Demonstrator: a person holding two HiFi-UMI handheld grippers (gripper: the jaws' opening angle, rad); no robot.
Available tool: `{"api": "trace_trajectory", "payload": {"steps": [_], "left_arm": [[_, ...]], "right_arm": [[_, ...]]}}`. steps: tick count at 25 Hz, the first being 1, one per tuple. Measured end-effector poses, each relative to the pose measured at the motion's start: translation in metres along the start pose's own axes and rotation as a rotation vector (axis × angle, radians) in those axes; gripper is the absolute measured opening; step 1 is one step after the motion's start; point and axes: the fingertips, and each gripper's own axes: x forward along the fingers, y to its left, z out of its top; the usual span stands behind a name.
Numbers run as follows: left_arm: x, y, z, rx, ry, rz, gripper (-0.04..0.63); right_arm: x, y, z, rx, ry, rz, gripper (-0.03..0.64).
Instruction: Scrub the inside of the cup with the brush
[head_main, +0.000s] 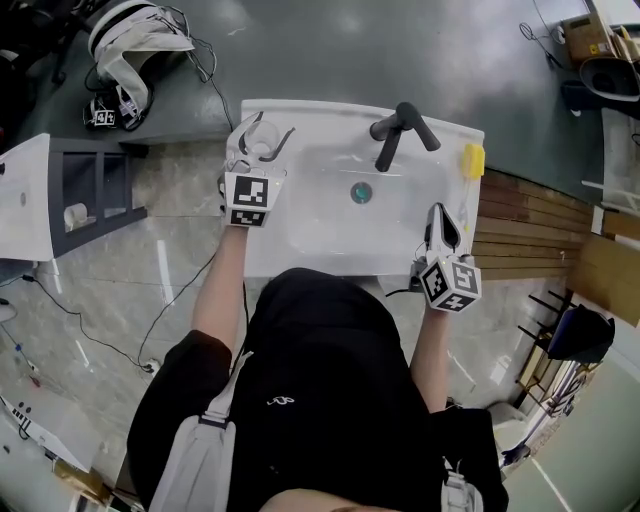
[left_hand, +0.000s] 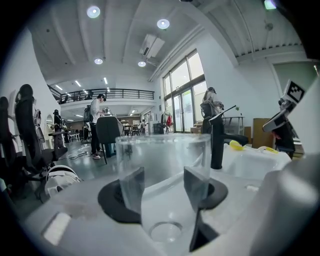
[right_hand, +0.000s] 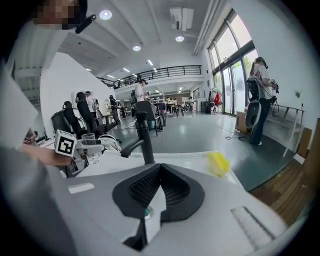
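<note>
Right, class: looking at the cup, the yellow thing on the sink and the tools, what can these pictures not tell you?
- yellow thing: too small in the head view and blurred in the right gripper view, so brush or not, cannot tell.
- cup: water inside or not. It is clear glass in the left gripper view, and half hidden by the left tool in the head view.
- sink: its front edge is hidden by the person's body in the head view.

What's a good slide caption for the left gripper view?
Left gripper, jaws closed on a clear cup, with the black faucet and white sink beyond on the right.
</note>
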Motion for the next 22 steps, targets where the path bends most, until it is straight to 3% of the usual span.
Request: {"api": "trace_trajectory", "payload": {"steps": [22], "left_arm": [[0.043, 0.001, 0.001, 0.002, -0.088, -0.041, 0.270]], "right_arm": [[-0.003, 0.007, 0.000, -0.023, 0.034, -0.014, -0.002]]}}
